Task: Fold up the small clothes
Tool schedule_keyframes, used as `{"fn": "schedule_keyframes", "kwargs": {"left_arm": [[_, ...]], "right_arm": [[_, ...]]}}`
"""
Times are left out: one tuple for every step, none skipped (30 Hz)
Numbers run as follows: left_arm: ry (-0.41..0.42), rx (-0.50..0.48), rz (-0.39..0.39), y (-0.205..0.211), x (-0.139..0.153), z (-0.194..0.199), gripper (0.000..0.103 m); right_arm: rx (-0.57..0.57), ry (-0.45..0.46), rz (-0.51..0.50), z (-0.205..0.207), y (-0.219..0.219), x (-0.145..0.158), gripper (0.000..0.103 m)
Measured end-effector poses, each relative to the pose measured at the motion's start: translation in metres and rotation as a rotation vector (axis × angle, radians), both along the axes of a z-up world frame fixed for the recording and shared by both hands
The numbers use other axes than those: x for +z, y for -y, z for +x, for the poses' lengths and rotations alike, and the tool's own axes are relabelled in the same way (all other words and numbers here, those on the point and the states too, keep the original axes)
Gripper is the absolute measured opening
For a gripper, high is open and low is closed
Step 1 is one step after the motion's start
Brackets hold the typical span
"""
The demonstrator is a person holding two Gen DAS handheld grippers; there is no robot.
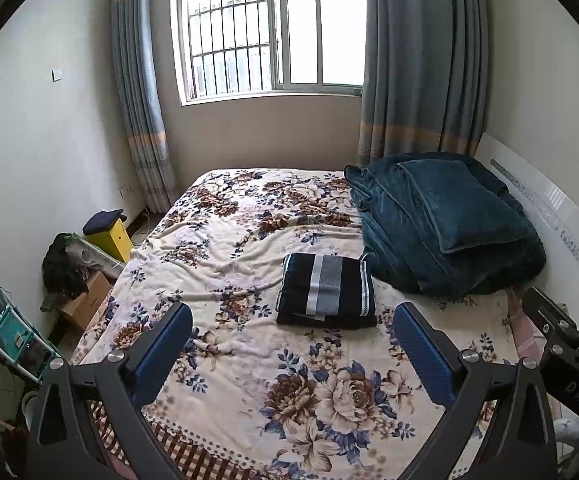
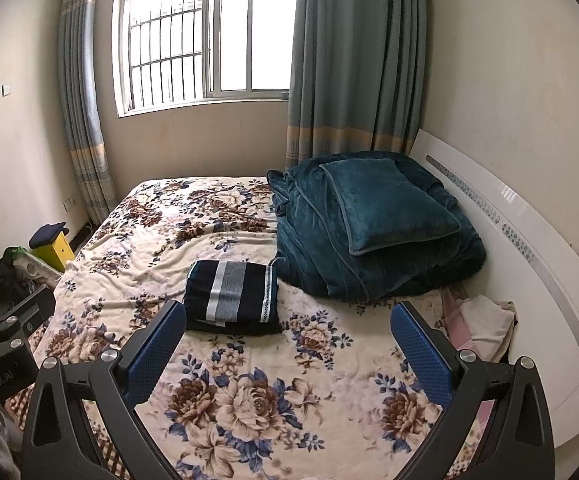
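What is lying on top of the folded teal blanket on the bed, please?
A teal cushion lies on the folded teal blanket, tilted toward the headboard. Whatever is under the blanket stays hidden.

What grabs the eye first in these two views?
The folded dark striped garment lies mid-bed on the floral blanket. Behind it to the right, a teal pillow tops a heaped teal quilt. The left hand-held gripper and right hand-held gripper hover open, empty.
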State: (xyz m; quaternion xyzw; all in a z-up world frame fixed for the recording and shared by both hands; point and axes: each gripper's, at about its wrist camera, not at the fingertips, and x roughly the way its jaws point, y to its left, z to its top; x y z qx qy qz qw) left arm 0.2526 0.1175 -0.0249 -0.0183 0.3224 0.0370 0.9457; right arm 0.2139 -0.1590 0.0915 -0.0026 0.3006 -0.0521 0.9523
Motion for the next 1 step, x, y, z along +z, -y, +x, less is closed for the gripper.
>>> {"fn": "schedule_keyframes", "kwargs": {"left_arm": [[0.004,0.000,0.000,-0.0001,0.0019,-0.0006,0.103]], "right_arm": [[0.002,-0.001,-0.002,-0.0004,0.0007,0.0000,0.103]]}}
